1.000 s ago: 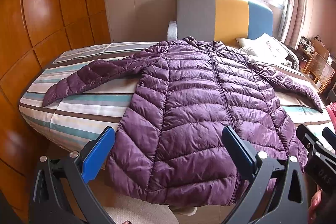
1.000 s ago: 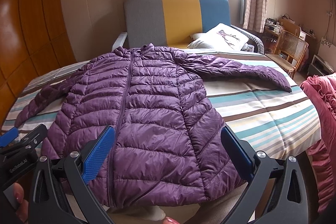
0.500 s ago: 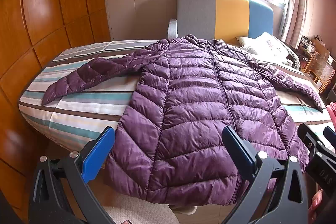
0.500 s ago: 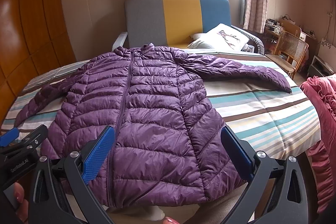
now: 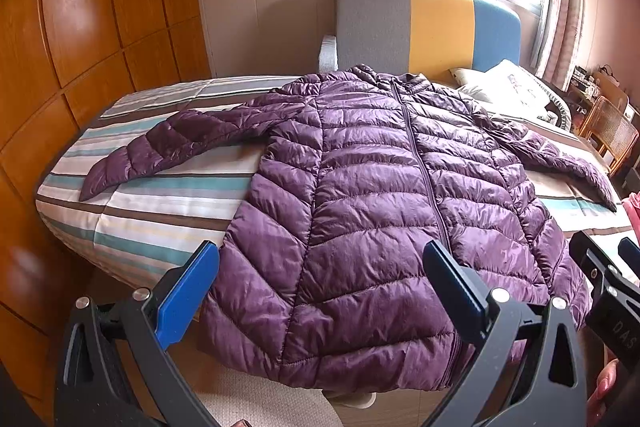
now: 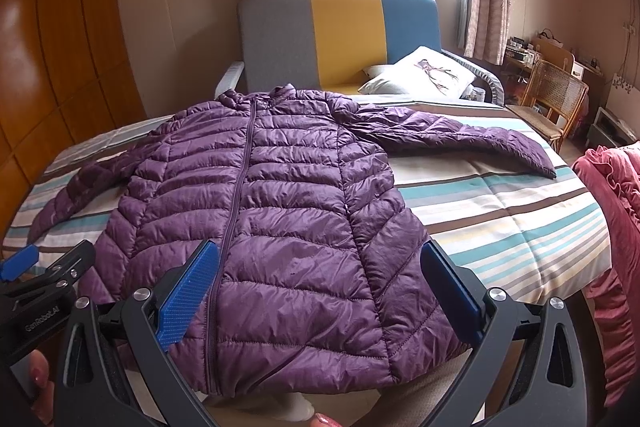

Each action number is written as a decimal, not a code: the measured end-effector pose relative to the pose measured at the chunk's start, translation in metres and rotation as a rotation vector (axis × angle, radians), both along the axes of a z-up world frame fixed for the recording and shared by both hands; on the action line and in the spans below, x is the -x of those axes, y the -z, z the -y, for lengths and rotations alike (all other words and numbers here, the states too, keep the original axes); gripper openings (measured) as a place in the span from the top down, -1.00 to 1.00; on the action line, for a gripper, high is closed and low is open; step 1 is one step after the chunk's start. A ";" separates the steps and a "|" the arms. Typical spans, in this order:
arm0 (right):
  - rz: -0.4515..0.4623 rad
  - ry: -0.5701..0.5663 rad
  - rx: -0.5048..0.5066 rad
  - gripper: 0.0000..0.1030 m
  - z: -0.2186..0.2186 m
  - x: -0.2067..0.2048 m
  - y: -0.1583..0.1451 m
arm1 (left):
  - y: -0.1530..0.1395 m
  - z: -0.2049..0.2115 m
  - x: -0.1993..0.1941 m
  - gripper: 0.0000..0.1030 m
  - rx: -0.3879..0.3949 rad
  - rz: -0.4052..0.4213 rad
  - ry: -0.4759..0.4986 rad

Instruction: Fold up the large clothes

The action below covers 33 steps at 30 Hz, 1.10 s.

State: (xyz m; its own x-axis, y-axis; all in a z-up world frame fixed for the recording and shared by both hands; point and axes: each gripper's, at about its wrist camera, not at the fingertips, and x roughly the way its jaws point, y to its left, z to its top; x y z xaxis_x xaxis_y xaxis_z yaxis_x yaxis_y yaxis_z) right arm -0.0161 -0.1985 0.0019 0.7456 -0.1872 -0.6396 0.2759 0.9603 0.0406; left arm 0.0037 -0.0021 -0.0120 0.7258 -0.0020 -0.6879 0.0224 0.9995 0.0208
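Observation:
A purple quilted puffer jacket (image 5: 384, 195) lies flat and zipped on the striped bed (image 5: 152, 211), sleeves spread to both sides, hem hanging over the near edge. It also shows in the right wrist view (image 6: 280, 203). My left gripper (image 5: 320, 291) is open and empty, held just short of the hem's left half. My right gripper (image 6: 320, 287) is open and empty, held short of the hem's right half. The right gripper's body shows at the right edge of the left wrist view (image 5: 608, 291); the left gripper's body shows at the left edge of the right wrist view (image 6: 44, 279).
A grey, yellow and blue headboard (image 6: 340, 35) stands at the far end with a white pillow (image 6: 424, 75). Wooden wardrobe panels (image 5: 80, 27) line the left. A pink ruffled cloth (image 6: 616, 227) and a rattan chair (image 6: 556, 95) are at the right.
Both grippers have drifted very slightly; the jacket looks a touch nearer in the left wrist view. Nothing was grasped and the jacket has not moved.

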 end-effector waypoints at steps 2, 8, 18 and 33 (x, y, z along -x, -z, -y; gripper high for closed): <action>-0.001 0.000 0.001 -0.94 0.000 -0.001 0.000 | 0.000 0.000 0.000 -0.96 -0.001 -0.001 0.002; -0.002 0.008 -0.005 -0.94 0.002 0.000 0.000 | 0.002 0.000 -0.001 -0.96 -0.002 -0.004 -0.001; 0.003 0.005 -0.007 -0.94 0.002 0.000 0.000 | 0.004 -0.002 -0.004 -0.96 -0.003 -0.008 -0.001; 0.043 0.076 -0.089 -0.94 0.074 -0.027 0.019 | 0.024 -0.001 -0.065 -0.96 -0.064 -0.021 -0.041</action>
State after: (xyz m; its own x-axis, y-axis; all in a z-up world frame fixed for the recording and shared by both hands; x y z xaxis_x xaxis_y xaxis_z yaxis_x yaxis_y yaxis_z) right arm 0.0110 -0.2725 -0.0166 0.7585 -0.1882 -0.6239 0.3439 0.9289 0.1378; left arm 0.0692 -0.0009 -0.0358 0.7099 0.0722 -0.7006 -0.0178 0.9963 0.0846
